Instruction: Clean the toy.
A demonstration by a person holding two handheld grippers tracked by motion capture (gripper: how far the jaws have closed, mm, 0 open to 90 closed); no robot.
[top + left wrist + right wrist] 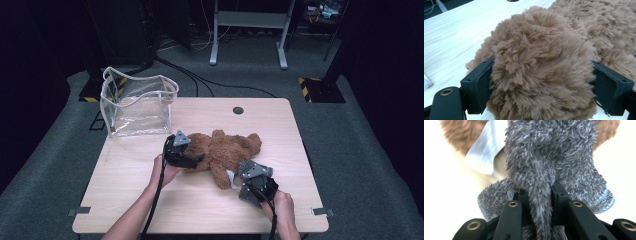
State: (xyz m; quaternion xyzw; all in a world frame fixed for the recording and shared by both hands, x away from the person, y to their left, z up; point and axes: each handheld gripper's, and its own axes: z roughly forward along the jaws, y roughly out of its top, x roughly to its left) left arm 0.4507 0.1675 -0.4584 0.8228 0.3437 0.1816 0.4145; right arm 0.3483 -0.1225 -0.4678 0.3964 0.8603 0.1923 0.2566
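Observation:
A brown plush teddy bear lies on the wooden table, right of centre. My left gripper comes at it from the left. Its jaws stand wide and press into both sides of a thick furry part of the bear. My right gripper is at the bear's near side, shut on a fold of a grey fuzzy sock, which is pinched between its jaws. A white fabric label sticks out beside the sock, with brown fur behind it.
A clear plastic bag with white trim stands open at the table's far left corner. A round cable hole is in the far edge. Metal clips sit at the near corners. Cables and a stand's legs are on the floor beyond.

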